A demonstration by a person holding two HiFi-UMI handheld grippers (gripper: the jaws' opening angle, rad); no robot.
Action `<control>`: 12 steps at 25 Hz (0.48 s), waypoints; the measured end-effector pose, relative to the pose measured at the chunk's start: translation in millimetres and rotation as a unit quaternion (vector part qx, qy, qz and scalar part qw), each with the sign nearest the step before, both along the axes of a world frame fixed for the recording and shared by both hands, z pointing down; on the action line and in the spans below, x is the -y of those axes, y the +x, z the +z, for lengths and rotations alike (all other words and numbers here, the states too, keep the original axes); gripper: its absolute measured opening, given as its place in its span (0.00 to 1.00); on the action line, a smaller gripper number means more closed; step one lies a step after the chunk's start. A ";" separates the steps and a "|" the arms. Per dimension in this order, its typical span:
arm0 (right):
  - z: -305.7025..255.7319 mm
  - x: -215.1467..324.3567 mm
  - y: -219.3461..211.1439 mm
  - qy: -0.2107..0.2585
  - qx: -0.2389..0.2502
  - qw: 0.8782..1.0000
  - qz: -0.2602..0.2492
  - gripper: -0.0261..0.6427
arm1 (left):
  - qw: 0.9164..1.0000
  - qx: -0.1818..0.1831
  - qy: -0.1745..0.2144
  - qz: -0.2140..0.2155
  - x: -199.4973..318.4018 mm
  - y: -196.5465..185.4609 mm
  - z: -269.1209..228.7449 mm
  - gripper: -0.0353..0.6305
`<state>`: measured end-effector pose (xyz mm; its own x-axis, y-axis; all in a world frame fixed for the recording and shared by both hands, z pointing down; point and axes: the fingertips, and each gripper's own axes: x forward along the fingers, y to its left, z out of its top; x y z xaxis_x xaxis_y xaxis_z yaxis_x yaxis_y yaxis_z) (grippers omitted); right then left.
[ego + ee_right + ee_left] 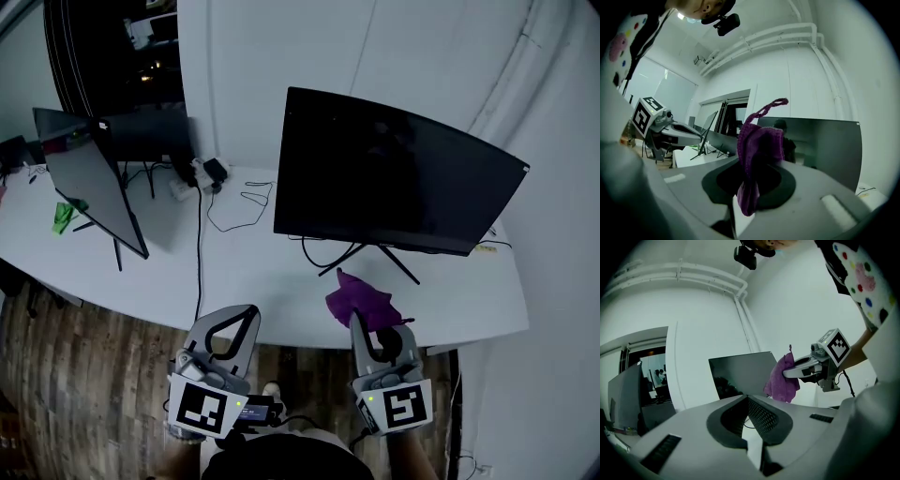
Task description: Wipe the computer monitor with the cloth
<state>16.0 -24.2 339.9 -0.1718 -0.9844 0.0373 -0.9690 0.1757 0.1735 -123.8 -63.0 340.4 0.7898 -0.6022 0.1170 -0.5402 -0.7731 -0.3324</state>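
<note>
The right claw (pixel 360 324) is clamped on the purple cloth (pixel 359 298), near the front edge of the worktop (pixel 253 281), below the curved monitor (pixel 394 178). The left claw (pixel 251 312) is closed and empty. Risk: the bunched cloth may slip under pressure, so bare jaw tips could scratch the screen.

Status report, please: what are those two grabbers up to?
Right gripper shut on cloth. Left gripper shut, empty. Cloth held low before monitor, not on screen. Nothing seen between them.
</note>
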 end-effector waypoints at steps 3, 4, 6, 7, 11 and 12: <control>-12.6 26.5 -2.5 0.013 -0.001 1.000 0.004 0.13 | 1.000 -0.002 0.001 0.006 26.1 0.1 -3.9 0.06; -17.8 33.9 -4.2 0.020 0.002 1.000 0.005 0.13 | 1.000 -0.002 0.000 0.008 32.7 -0.3 -4.0 0.06; -21.6 45.8 -4.7 0.020 0.001 1.000 0.006 0.13 | 1.000 -0.002 -0.004 0.010 44.7 -0.3 -2.9 0.06; -20.9 50.5 -3.6 0.014 -0.005 1.000 0.004 0.13 | 1.000 -0.002 -0.005 0.011 50.0 0.4 -2.4 0.06; -30.8 68.1 1.6 0.015 -0.025 1.000 0.004 0.13 | 1.000 -0.008 -0.006 0.016 64.6 4.2 -3.5 0.06; -35.9 73.1 3.4 0.021 -0.028 0.999 0.003 0.13 | 1.000 -0.011 -0.004 0.017 67.5 4.9 -5.4 0.06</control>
<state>19.4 -97.3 304.1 -0.1643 -0.9864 0.0059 -0.9588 0.1611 0.2339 -118.9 -130.4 335.0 0.8119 -0.5743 0.1047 -0.5208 -0.7936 -0.3144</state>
